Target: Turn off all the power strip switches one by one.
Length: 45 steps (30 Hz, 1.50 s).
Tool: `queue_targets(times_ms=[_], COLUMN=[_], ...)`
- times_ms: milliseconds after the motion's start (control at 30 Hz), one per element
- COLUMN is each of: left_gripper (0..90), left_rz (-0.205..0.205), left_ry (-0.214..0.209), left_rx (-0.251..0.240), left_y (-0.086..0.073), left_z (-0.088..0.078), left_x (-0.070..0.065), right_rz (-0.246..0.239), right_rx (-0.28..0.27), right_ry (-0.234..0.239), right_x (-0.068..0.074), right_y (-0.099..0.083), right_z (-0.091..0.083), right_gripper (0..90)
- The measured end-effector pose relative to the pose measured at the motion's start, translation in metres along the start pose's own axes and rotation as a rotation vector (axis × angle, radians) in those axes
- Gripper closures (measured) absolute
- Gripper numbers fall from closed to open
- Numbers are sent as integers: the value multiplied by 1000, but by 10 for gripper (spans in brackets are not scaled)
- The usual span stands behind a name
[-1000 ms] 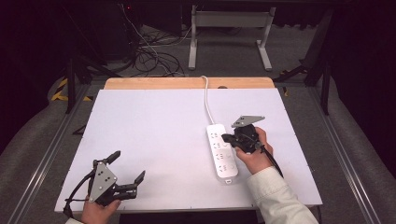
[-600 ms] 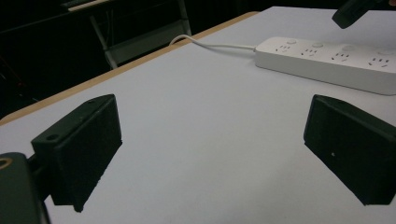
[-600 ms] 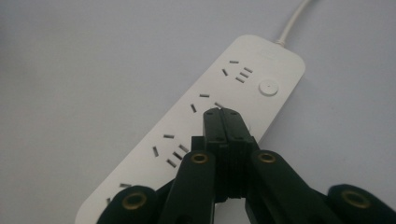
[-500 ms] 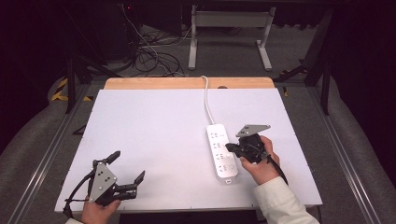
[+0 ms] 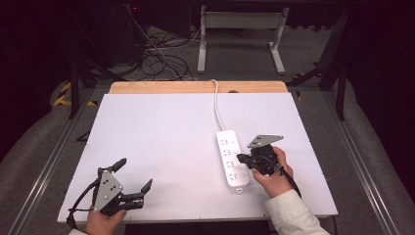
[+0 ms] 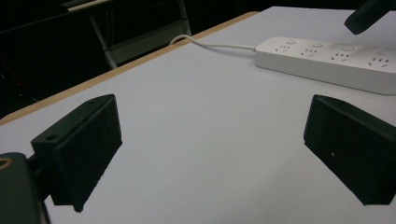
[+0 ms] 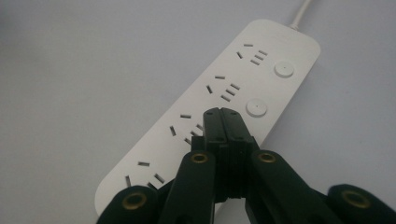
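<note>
1. Two risks are judged. The left gripper (image 5: 131, 182), jaws spread and empty, is held near left; no hazard is expected.
2. The power strip (image 5: 232, 156), right of centre, could be shoved if a button is missed by the right gripper (image 7: 221, 113), jaws pressed together.

power strip (image 5: 232, 157) – 1 | round buttons (image 7: 284, 69) – 4 | claws (image 5: 128, 185) – 2

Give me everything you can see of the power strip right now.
The power strip is a long white plastic bar with rounded ends, lying flat on the white table, right of centre, running lengthwise away from the person. Its top shows four socket groups, each with a round white button beside it. A white cord leaves its far end. Nothing is plugged in. The shut right gripper has its tip over the third socket group; contact cannot be told.
</note>
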<state>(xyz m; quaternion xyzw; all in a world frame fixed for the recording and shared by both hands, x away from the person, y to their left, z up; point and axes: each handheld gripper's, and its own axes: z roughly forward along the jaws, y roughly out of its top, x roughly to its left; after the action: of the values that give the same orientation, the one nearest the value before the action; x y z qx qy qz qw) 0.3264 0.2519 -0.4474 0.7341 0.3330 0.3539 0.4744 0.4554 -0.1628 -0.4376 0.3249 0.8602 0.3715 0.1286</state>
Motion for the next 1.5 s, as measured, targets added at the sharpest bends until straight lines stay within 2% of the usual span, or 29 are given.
queue_targets(times_ms=[333, 567, 667, 867, 1000, 1133, 1167, 1267, 1333, 1400, 1500], left_gripper=[49, 49, 49, 49, 49, 49, 49, 49, 49, 49, 49], left_rz=[-1, -1, 7, 1, 3, 3, 4, 4, 4, 6, 4], left_ry=[-3, -3, 0, -2, -1, -1, -1, -2, -1, -2, -3], left_rx=[-1, -1, 0, -1, -1, -1, -1, -1, 1, 4, 3], left_y=[0, 0, 0, 0, 0, 0, 0, 0, 0, 0, 0], left_z=[0, 0, 0, 0, 0, 0, 0, 0, 0, 1, 0], left_x=[0, -1, 0, -1, -1, -1, -1, -1, -1, -1, -1], right_rz=[5, 9, 19, 6, 24, 8, 11, 22, 21, 5, 24], right_rx=[44, 41, 39, 46, 56, 78, 78, 74, 69, 71, 73], right_ry=[3, 7, 23, 8, 15, -49, -50, -33, -2, -16, -9], right_x=[-4, -4, -5, -4, -4, -2, -2, -3, -2, 1, 0], right_y=[-7, -8, -9, -9, -8, -6, -6, -7, -7, -6, -6], right_z=[14, 15, 16, 16, 16, 16, 16, 15, 16, 16, 17], right_gripper=[900, 900, 900, 900, 900, 900, 900, 900, 900, 900, 900])
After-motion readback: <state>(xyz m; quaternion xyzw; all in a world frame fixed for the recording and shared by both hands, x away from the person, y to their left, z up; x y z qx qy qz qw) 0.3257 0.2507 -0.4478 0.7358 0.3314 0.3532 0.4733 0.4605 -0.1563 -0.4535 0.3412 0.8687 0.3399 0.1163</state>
